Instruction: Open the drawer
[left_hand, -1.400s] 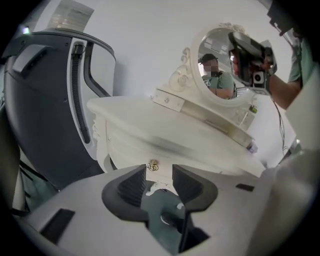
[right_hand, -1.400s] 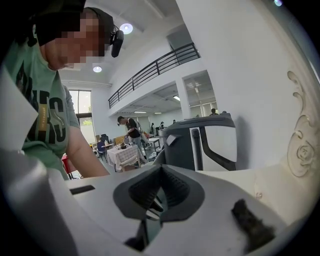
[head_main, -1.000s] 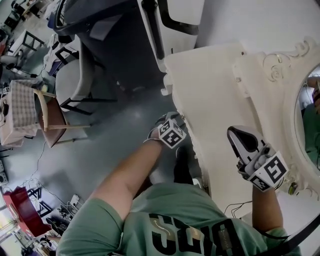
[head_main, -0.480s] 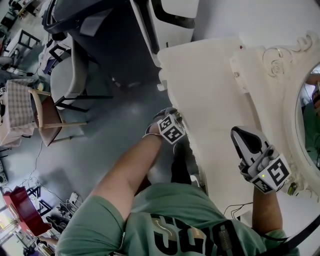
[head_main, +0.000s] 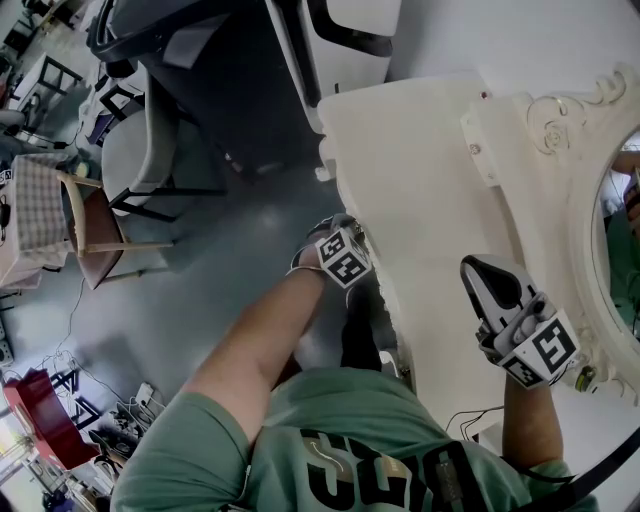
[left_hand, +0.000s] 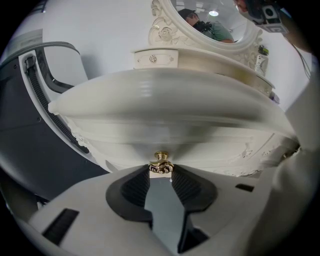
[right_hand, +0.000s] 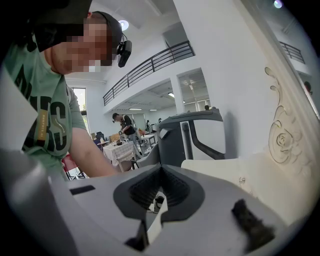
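Note:
A cream carved dresser (head_main: 420, 180) has a curved drawer front (left_hand: 165, 132) that carries a small brass knob (left_hand: 161, 159). In the head view my left gripper (head_main: 352, 245) sits low against the dresser's front edge. In the left gripper view, my left gripper (left_hand: 161, 172) has the knob between its ribbed pads; its jaws are closing and both pads touch the knob's base. My right gripper (head_main: 482, 272) hovers over the dresser top beside the mirror frame. In its own view my right gripper (right_hand: 159, 199) has its pads almost together with nothing between them.
An oval mirror (head_main: 615, 230) in an ornate frame stands at the dresser's back. A large dark grey and white machine (head_main: 250, 70) stands left of the dresser. A wooden chair (head_main: 95, 235) and a grey chair (head_main: 135, 150) are on the grey floor. My shoe (head_main: 360, 335) is below the dresser edge.
The head view has shifted a little. Both grippers stay where they were, the left at the dresser's front edge and the right over its top.

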